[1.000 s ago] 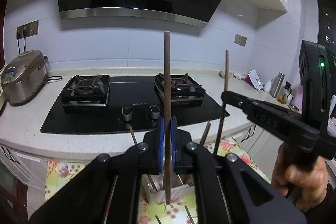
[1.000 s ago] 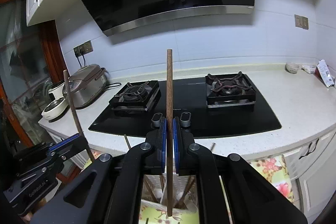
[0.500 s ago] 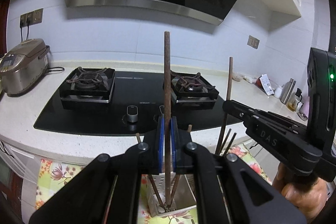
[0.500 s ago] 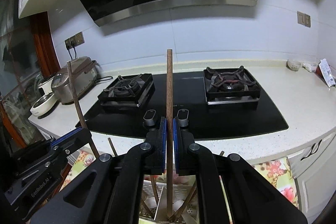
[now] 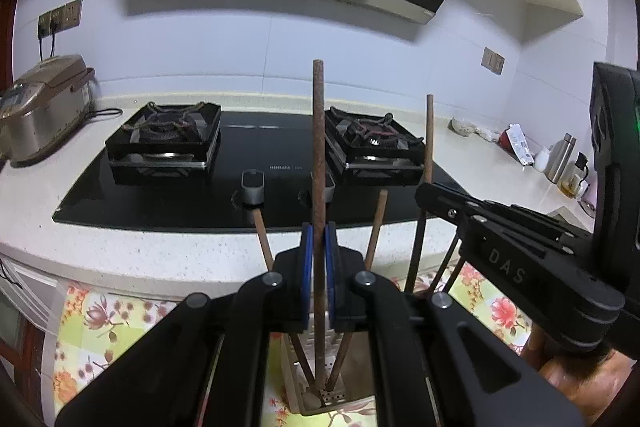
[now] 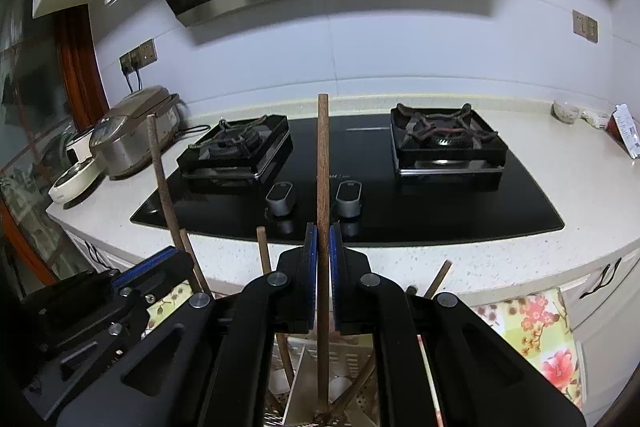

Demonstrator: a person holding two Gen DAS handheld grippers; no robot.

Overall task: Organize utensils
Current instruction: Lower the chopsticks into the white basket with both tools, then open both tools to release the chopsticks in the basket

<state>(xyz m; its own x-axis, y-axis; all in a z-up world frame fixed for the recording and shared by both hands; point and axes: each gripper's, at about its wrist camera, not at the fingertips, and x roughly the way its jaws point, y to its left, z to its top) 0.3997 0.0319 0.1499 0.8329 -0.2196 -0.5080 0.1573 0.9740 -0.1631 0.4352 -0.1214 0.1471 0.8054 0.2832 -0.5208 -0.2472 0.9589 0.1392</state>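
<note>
My left gripper (image 5: 319, 239) is shut on a brown wooden chopstick (image 5: 318, 147) held upright, its lower tip down inside a perforated metal utensil holder (image 5: 340, 393). My right gripper (image 6: 323, 243) is shut on another brown chopstick (image 6: 322, 163), also upright, its tip inside the same holder (image 6: 304, 359). Several other chopsticks (image 5: 376, 227) lean in the holder. The right gripper shows at the right of the left wrist view (image 5: 520, 259); the left gripper shows at the lower left of the right wrist view (image 6: 120, 299).
The holder stands on a floral cloth (image 5: 100, 327) below a white counter edge (image 5: 120, 247). A black gas hob (image 5: 168, 147) with two burners lies ahead. A rice cooker (image 5: 36, 107) is at the left, a steel flask (image 5: 560, 157) at the right.
Both grippers have moved down with their chopsticks. The chopstick tips went from above the holder to inside it, and the holder now shows closer below the jaws.
</note>
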